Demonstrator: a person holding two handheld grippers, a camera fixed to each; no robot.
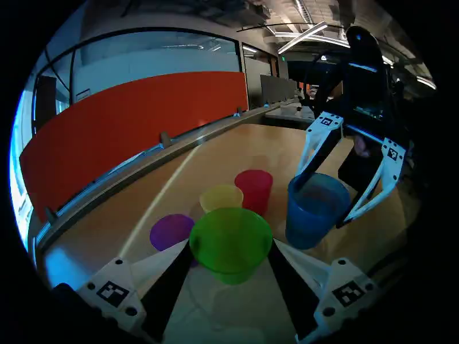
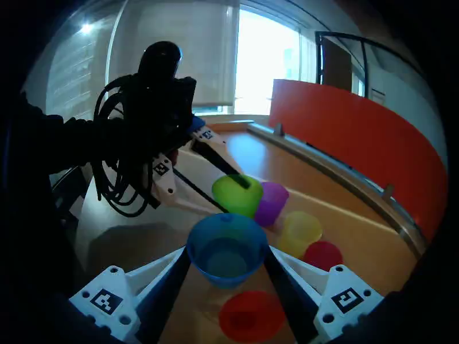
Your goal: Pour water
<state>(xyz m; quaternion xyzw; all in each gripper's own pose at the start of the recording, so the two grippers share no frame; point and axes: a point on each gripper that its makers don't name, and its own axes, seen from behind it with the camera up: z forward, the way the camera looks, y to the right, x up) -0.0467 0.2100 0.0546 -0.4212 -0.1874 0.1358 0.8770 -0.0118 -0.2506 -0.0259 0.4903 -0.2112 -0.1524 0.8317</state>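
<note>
Looks like the step just ahead of the pour: right claw (image 2: 226,255) drawn in on the blue cup (image 2: 225,247), both fingers pressed to its sides, what seems a little water low inside; left claw (image 1: 230,252) drawn in the same way on the translucent green cup (image 1: 230,243), seemingly empty, just beside the blue one over the table (image 1: 252,149). Calls next for bringing the blue rim above the green mouth and tipping slowly (with the purple cup (image 1: 171,230), yellow cup (image 1: 221,198) and red cup (image 1: 253,189) close by, easily knocked).
</note>
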